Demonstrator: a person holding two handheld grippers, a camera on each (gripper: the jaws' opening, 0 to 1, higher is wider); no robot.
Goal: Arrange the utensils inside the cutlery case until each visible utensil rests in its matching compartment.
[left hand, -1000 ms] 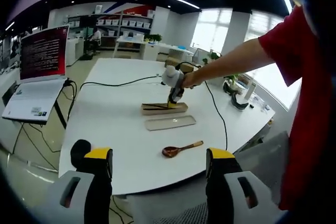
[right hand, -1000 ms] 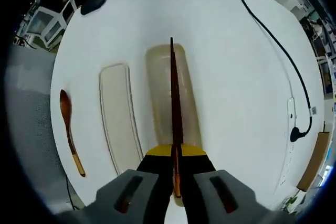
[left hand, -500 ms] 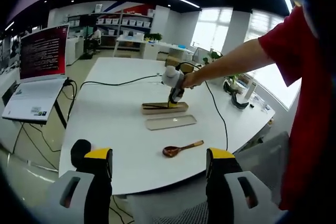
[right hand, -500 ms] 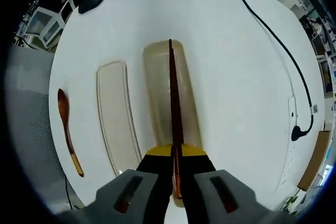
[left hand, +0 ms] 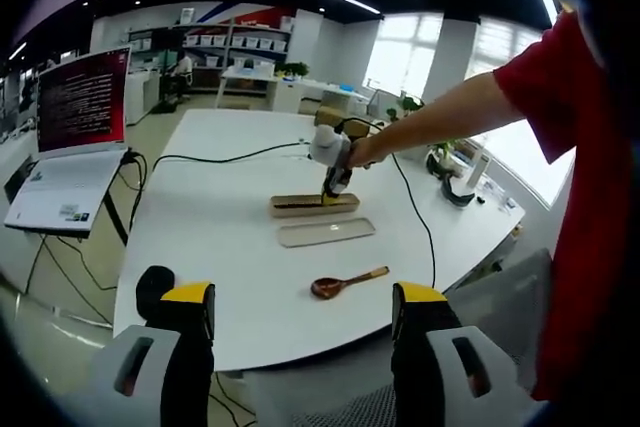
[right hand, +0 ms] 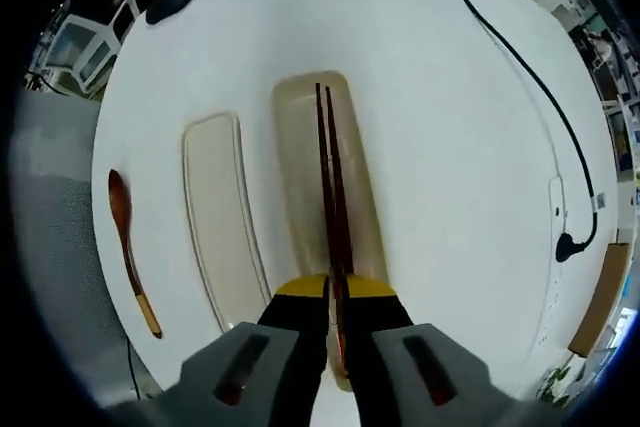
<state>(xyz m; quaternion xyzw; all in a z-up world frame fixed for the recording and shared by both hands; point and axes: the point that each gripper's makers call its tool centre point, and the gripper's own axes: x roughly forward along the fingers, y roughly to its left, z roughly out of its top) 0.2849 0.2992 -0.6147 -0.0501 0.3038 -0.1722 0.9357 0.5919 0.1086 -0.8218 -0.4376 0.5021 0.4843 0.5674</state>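
On the white table [right hand: 450, 147] lies the tan cutlery case base [right hand: 300, 137] [left hand: 300, 206], its pale lid [right hand: 222, 217] [left hand: 327, 232] flat beside it. A pair of dark red chopsticks [right hand: 330, 177] runs lengthwise over the base, tips slightly apart. My right gripper [right hand: 335, 289] [left hand: 333, 182] is shut on their near ends, low over the base. A brown wooden spoon [right hand: 128, 247] [left hand: 345, 283] rests on the table beyond the lid. My left gripper [left hand: 303, 297] hangs open and empty before the table's near edge, well away from the case.
A black cable [right hand: 520, 57] [left hand: 220, 157] curves across the table to a white power strip [right hand: 553, 217]. A dark object [right hand: 170, 2] sits near the table edge. A laptop and red-lit screen [left hand: 80, 97] stand left of the table. A red-sleeved arm [left hand: 540, 97] reaches in.
The two chopsticks, seen as one line before, have spread slightly at the tips over the base. The right gripper has sunk a little toward it. The left gripper has stayed put.
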